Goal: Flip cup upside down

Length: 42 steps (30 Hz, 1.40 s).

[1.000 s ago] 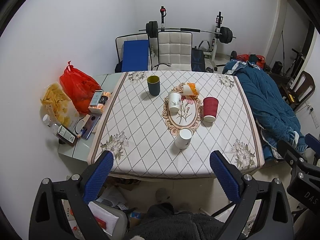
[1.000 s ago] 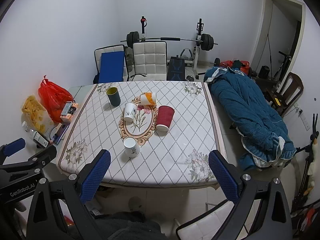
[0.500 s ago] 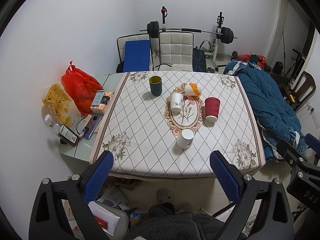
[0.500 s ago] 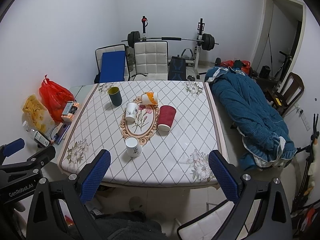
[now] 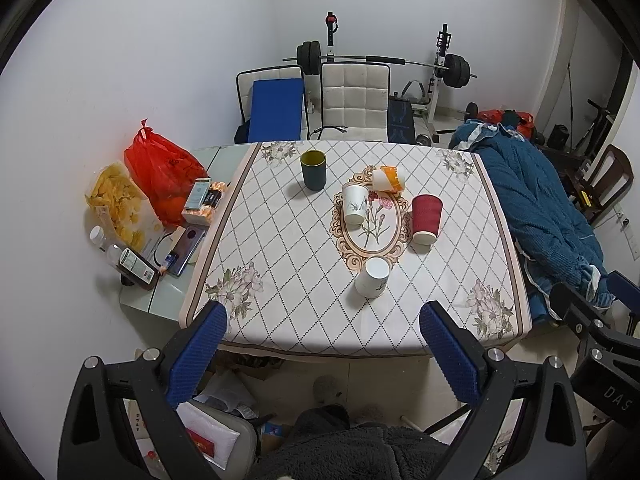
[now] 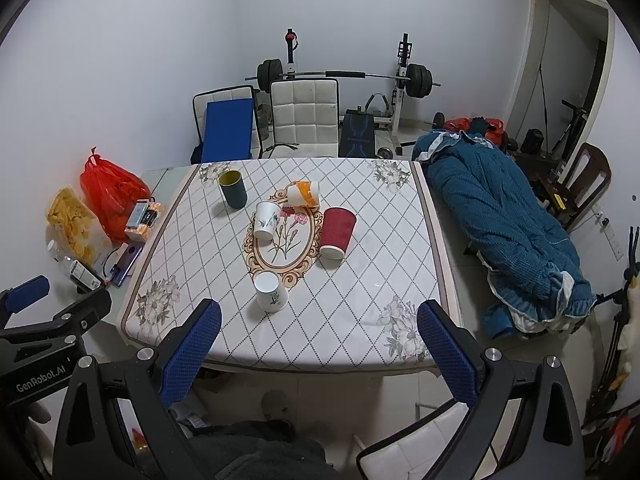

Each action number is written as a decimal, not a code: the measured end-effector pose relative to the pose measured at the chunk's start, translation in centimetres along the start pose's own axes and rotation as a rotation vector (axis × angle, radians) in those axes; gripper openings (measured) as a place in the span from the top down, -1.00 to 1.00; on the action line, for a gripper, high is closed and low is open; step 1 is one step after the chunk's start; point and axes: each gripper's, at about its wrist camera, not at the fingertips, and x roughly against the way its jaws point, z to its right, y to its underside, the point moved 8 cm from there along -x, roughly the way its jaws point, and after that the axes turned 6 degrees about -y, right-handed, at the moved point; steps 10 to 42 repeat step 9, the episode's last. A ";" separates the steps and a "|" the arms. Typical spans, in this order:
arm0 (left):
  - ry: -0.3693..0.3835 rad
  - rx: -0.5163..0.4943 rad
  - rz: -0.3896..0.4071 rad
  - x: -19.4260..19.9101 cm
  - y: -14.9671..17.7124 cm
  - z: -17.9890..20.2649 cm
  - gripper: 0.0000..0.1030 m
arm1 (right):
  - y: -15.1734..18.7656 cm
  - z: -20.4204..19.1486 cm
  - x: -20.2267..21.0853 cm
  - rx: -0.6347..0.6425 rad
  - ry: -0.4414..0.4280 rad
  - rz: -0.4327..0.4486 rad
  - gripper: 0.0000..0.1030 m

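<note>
Both tongs [image 5: 322, 346] [image 6: 318, 342] wide apart, empty, short of table's near edge [image 6: 280, 364], cups [image 6: 271, 292] beyond.

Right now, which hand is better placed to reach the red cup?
Likely right. The red cup sits roughly centred ahead of the open right gripper, but off to the right of the left gripper. Both hover before the table.
</note>
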 end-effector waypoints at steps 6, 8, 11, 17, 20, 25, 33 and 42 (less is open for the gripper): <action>-0.008 0.009 0.004 0.0 0.0 -0.8 -0.92 | -0.1 0.0 -0.1 -0.001 -0.002 -0.002 -0.95; -0.009 0.015 0.004 -0.2 0.0 -1.0 -0.92 | 0.0 -0.1 -0.1 -0.002 -0.003 -0.003 -0.95; -0.008 0.015 0.004 -0.1 0.0 -1.0 -0.92 | -0.1 0.0 -0.2 -0.002 -0.003 -0.003 -0.95; -0.008 0.015 0.004 -0.1 0.0 -1.0 -0.92 | -0.1 0.0 -0.2 -0.002 -0.003 -0.003 -0.95; -0.008 0.015 0.004 -0.1 0.0 -1.0 -0.92 | -0.1 0.0 -0.2 -0.002 -0.003 -0.003 -0.95; -0.008 0.015 0.004 -0.1 0.0 -1.0 -0.92 | -0.1 0.0 -0.2 -0.002 -0.003 -0.003 -0.95; -0.008 0.015 0.004 -0.1 0.0 -1.0 -0.92 | -0.1 0.0 -0.2 -0.002 -0.003 -0.003 -0.95; -0.008 0.015 0.004 -0.1 0.0 -1.0 -0.92 | -0.1 0.0 -0.2 -0.002 -0.003 -0.003 -0.95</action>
